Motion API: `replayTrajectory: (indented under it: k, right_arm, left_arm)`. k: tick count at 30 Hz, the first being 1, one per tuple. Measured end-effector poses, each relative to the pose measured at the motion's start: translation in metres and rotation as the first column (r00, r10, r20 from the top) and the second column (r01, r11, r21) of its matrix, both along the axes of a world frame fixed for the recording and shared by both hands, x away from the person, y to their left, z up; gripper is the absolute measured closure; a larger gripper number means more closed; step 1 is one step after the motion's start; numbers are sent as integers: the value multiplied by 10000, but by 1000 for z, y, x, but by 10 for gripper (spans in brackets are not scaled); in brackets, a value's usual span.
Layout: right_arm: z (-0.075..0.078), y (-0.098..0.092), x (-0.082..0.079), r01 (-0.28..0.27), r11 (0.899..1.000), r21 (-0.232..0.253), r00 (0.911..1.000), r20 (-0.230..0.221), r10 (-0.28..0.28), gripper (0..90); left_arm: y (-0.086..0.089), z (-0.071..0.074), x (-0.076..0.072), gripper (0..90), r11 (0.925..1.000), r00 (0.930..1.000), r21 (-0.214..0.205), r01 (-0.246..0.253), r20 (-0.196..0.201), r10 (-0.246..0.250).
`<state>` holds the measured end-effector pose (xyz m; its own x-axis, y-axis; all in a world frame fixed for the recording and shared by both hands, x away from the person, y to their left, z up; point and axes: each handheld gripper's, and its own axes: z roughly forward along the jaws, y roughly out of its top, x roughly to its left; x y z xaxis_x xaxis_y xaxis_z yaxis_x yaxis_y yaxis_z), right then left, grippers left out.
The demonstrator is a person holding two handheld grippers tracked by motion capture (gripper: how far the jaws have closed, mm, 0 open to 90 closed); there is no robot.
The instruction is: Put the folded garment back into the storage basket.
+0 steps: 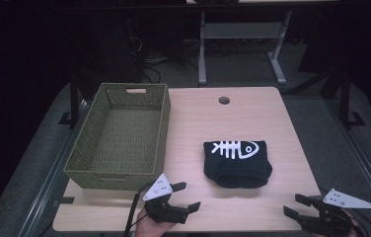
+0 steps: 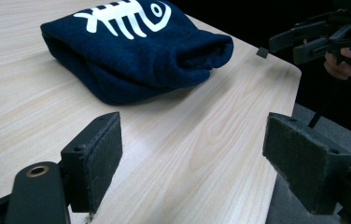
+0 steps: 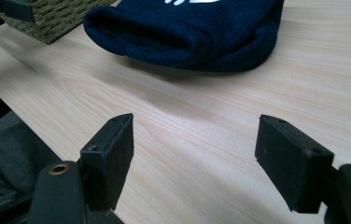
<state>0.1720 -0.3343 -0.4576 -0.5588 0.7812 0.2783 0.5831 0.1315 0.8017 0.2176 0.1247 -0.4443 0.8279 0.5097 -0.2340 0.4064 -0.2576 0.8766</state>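
A folded dark navy garment (image 1: pixel 237 163) with a white fish-skeleton print lies on the light wooden table (image 1: pixel 198 118), right of centre. It also appears in the left gripper view (image 2: pixel 131 46) and in the right gripper view (image 3: pixel 187 32). My left gripper (image 1: pixel 186 196) hovers open over the table's front edge, left of the garment, with nothing between its jaws (image 2: pixel 192 154). My right gripper (image 1: pixel 296 206) stands open at the front right corner, a short way from the garment, also empty (image 3: pixel 194 154).
An empty olive woven basket (image 1: pixel 119 136) stands on the table's left half, just beyond the left gripper. A round cable hole (image 1: pixel 224 100) sits near the far edge. Desk legs and cables stand on the dark floor behind.
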Motion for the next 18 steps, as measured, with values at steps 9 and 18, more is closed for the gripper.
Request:
replayTrajectory:
  k: [9,18]
  right_arm:
    - [1,4,6,-249,9996,101,9996,-126,250,260]
    - [14,9,22,-325,9995,-1,9993,-169,325,234]
  left_arm:
    - [-7,-3,4,196,10000,9997,0,-58,-222,58]
    - [-15,3,12,197,9996,9998,223,-151,-116,154]
